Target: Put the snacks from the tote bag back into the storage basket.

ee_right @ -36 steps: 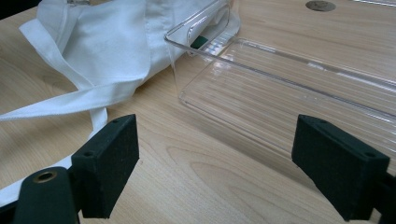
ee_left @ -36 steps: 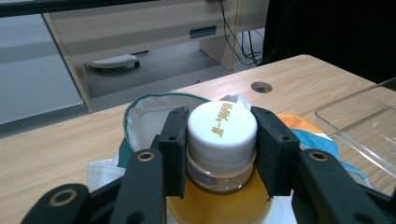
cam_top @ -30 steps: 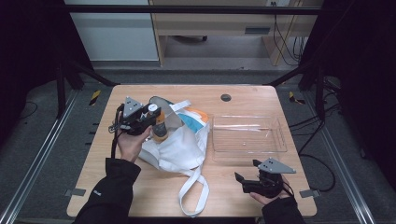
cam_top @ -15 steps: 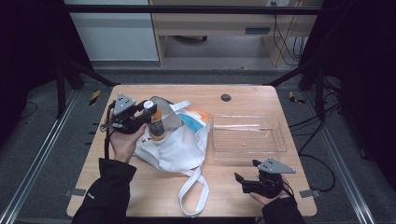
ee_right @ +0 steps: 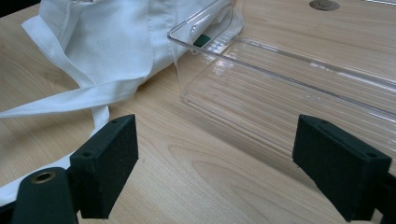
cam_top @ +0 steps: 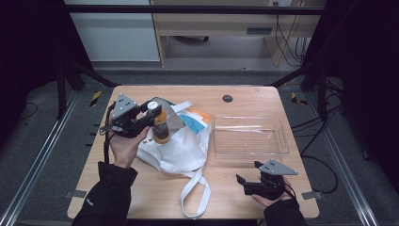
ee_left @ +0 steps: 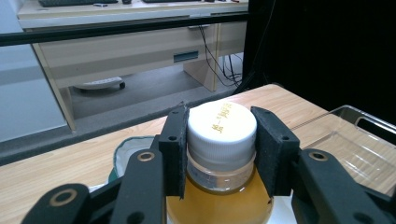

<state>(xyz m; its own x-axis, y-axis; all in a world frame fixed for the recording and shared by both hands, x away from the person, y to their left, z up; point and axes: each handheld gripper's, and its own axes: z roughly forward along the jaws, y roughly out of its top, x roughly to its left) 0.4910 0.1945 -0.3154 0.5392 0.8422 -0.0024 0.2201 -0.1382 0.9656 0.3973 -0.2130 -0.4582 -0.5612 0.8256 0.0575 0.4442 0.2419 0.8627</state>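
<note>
Lifted clear of the white tote bag [cam_top: 176, 146] since a second ago, the orange-juice bottle [cam_top: 160, 125] now hangs above it, pinched at its white cap [ee_left: 222, 128] by the left gripper [cam_top: 149, 117]. Nearest the person, the right gripper [cam_top: 247, 182] rests on the wooden table [cam_top: 226, 202], jaws spread, nothing between them. Beyond it lies the clear plastic tray [cam_top: 249, 136], the bag at its left.

Wooden tabletop [cam_top: 141, 197]: white bag [cam_top: 181, 146] on it; clear tray [cam_top: 249, 136] just right of bag.
</note>
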